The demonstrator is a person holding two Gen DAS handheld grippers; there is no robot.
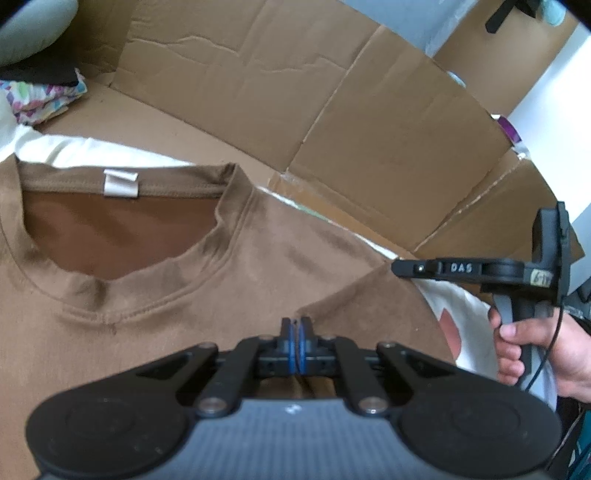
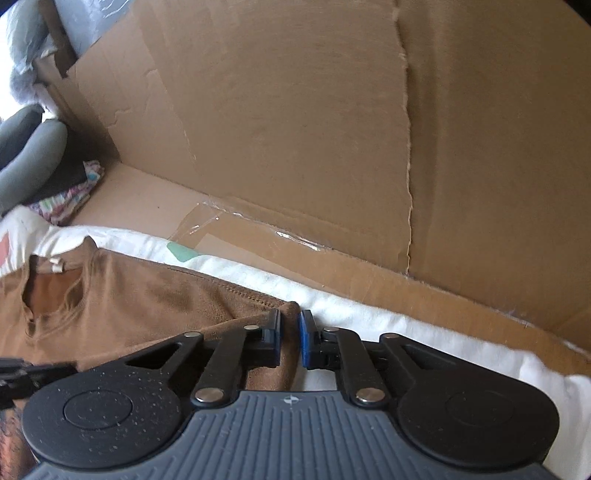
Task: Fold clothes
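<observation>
A brown T-shirt [image 1: 155, 280] is seen spread flat on a white sheet [image 2: 369, 314], its neck opening [image 1: 110, 236] and white label [image 1: 120, 183] turned toward walls of brown cardboard [image 1: 332, 122]. In the left wrist view, a grey cushion [image 1: 33, 29] and a patterned cloth [image 1: 40, 99] are caught at the far left corner, beyond the collar. Lower in the same view, the left gripper [image 1: 300, 326] is shown with its blue pads [image 1: 293, 343] pressed together; a ridge of brown cloth rises right at their tips, but whether any of it is pinched between them cannot be told. Only this view takes in the person's hand [image 1: 535, 354] at the right edge, wrapped round the handle of the right gripper [image 1: 399, 266], whose black fingers are seen side-on, reaching to the folded corner of the sleeve [image 1: 369, 310].

The right wrist view gives what the other cannot: the cushion [image 2: 33, 158] and patterned cloth [image 2: 70, 199] are set at its left edge, the shirt [image 2: 155, 295] is laid across the lower left with its hem seam running along the sheet, and a green patch [image 2: 183, 252] is printed on the white near the cardboard floor. The right gripper [image 2: 290, 332] is seen from behind, its jaws drawn close with a narrow gap, the sleeve corner [image 2: 288, 310] lying between them against the left pad; the right pad [image 2: 306, 339] appears just clear of it. Clear tape [image 2: 295, 236] glints along the cardboard seam behind.
</observation>
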